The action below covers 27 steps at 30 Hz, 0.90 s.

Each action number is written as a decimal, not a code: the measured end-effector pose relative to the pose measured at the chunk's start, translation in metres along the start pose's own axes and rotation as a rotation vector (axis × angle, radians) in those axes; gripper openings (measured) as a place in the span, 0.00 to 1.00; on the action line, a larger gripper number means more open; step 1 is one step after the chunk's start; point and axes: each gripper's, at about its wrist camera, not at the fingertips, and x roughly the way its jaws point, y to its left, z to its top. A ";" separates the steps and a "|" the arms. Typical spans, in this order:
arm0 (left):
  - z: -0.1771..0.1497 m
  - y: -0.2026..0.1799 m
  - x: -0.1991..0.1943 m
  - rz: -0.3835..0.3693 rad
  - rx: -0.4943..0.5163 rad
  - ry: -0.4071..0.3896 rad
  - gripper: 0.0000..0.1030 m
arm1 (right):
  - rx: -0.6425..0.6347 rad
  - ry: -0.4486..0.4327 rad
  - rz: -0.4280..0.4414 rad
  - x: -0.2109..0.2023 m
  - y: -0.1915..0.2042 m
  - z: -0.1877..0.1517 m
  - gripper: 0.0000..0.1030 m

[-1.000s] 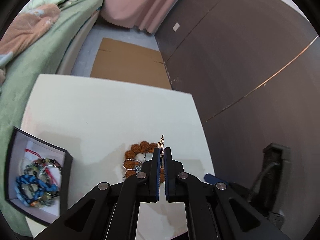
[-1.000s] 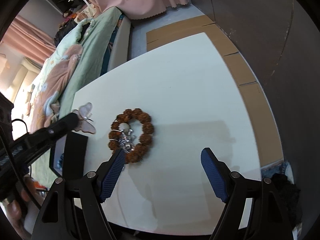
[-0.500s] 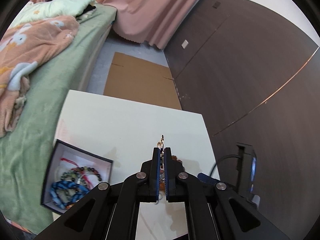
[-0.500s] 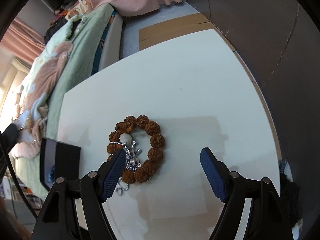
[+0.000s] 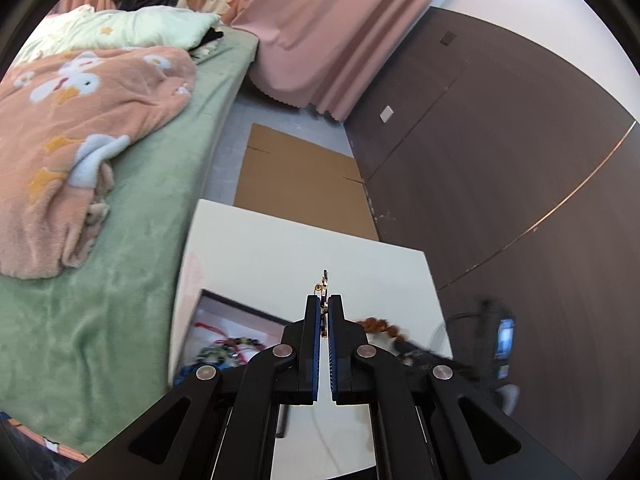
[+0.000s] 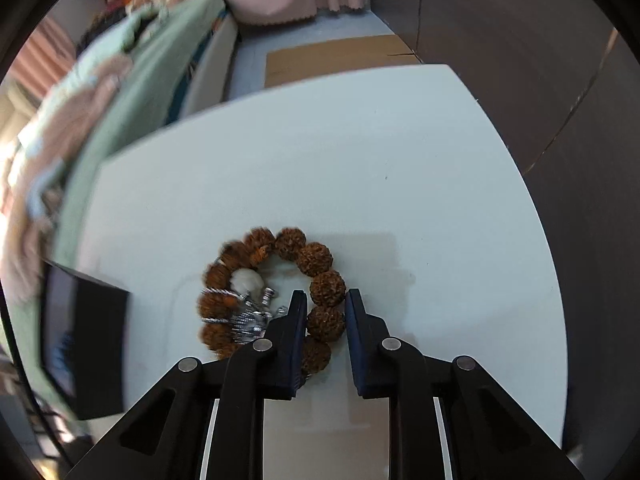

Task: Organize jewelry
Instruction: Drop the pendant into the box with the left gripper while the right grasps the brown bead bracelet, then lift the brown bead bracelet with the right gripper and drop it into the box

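**Observer:** What do you get from the left wrist camera?

**Operator:** My left claw is clenched on a small gold-coloured clasp that pokes out past the tips; I can't make out what hangs from it. A second ago the brown bracelet lay straight ahead of this claw. Now the black jewelry box, with beaded pieces inside, has come in just below and left of the tips, and the bracelet shows only as a blurred brown edge to the right. I read that as the held piece travelling toward the box, not yet over it.

**Observer:** And the right wrist camera?

**Operator:** That is the bigger change. My right claw stood wide apart a moment back, with the bracelet off to its left. Now its jaws are closing, with one bead of the brown seed-bead bracelet between them. The pads look to be touching the bead on both sides. The bracelet lies flat on the white tabletop, its white bead and silver tassel charm inside the ring. The box sits at the left edge of this view, well apart.

**Observer:** Meaning?

**Operator:** Both pieces look bound for the box; the bracelet is gripped but not lifted.
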 end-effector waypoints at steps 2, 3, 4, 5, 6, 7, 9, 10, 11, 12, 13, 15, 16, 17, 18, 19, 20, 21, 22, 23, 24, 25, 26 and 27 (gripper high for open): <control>-0.002 0.011 -0.001 0.012 -0.011 0.003 0.03 | 0.023 -0.046 0.059 -0.016 -0.005 0.002 0.20; -0.003 0.016 0.000 0.015 -0.019 0.006 0.03 | 0.030 -0.074 0.090 -0.025 -0.006 0.002 0.20; -0.005 0.023 0.002 0.018 -0.034 0.013 0.03 | 0.033 -0.098 0.111 -0.034 -0.007 0.001 0.20; -0.006 0.028 0.002 0.020 -0.043 0.018 0.03 | 0.032 -0.115 0.120 -0.041 -0.006 0.001 0.20; -0.007 0.032 0.004 0.020 -0.053 0.022 0.03 | 0.027 -0.133 0.125 -0.051 -0.004 0.000 0.20; -0.007 0.037 0.006 0.020 -0.064 0.029 0.03 | 0.023 -0.144 0.129 -0.057 -0.002 0.000 0.20; -0.008 0.041 0.009 0.019 -0.078 0.040 0.03 | 0.013 -0.175 0.144 -0.071 0.003 -0.003 0.20; -0.009 0.044 0.011 0.017 -0.093 0.045 0.03 | 0.006 -0.192 0.150 -0.078 0.005 -0.005 0.20; -0.009 0.048 0.014 0.006 -0.113 0.053 0.03 | 0.000 -0.203 0.156 -0.083 0.011 -0.004 0.20; -0.010 0.051 0.016 -0.007 -0.131 0.064 0.04 | -0.004 -0.211 0.166 -0.088 0.014 -0.005 0.20; -0.011 0.055 0.020 -0.036 -0.160 0.087 0.05 | -0.003 -0.219 0.178 -0.095 0.016 -0.011 0.20; -0.012 0.061 0.025 -0.076 -0.196 0.117 0.14 | 0.002 -0.239 0.204 -0.108 0.019 -0.012 0.20; -0.013 0.061 0.025 -0.086 -0.203 0.120 0.32 | 0.006 -0.254 0.221 -0.116 0.022 -0.014 0.20; -0.015 0.063 0.024 -0.094 -0.209 0.115 0.43 | 0.010 -0.276 0.242 -0.126 0.023 -0.016 0.20; -0.016 0.064 0.020 -0.100 -0.210 0.093 0.63 | 0.010 -0.300 0.260 -0.135 0.025 -0.017 0.20; -0.016 0.064 0.016 -0.105 -0.209 0.072 0.73 | 0.009 -0.320 0.272 -0.140 0.027 -0.017 0.20; -0.017 0.064 0.011 -0.108 -0.204 0.053 0.76 | 0.007 -0.345 0.286 -0.148 0.030 -0.020 0.20; -0.017 0.063 0.006 -0.110 -0.194 0.037 0.77 | 0.005 -0.360 0.296 -0.152 0.033 -0.021 0.20; -0.016 0.063 0.003 -0.109 -0.189 0.031 0.77 | 0.003 -0.373 0.309 -0.157 0.036 -0.022 0.20; -0.016 0.063 -0.001 -0.106 -0.186 0.026 0.77 | 0.004 -0.383 0.325 -0.161 0.038 -0.023 0.20; -0.017 0.064 -0.005 -0.105 -0.189 0.022 0.78 | 0.005 -0.390 0.338 -0.165 0.040 -0.024 0.20; -0.017 0.065 -0.007 -0.107 -0.192 0.020 0.78 | -0.001 -0.402 0.352 -0.168 0.044 -0.024 0.20; -0.019 0.067 -0.010 -0.113 -0.196 0.018 0.78 | -0.010 -0.421 0.363 -0.174 0.048 -0.025 0.20; -0.021 0.068 -0.012 -0.116 -0.198 0.016 0.78 | -0.018 -0.439 0.370 -0.178 0.052 -0.025 0.20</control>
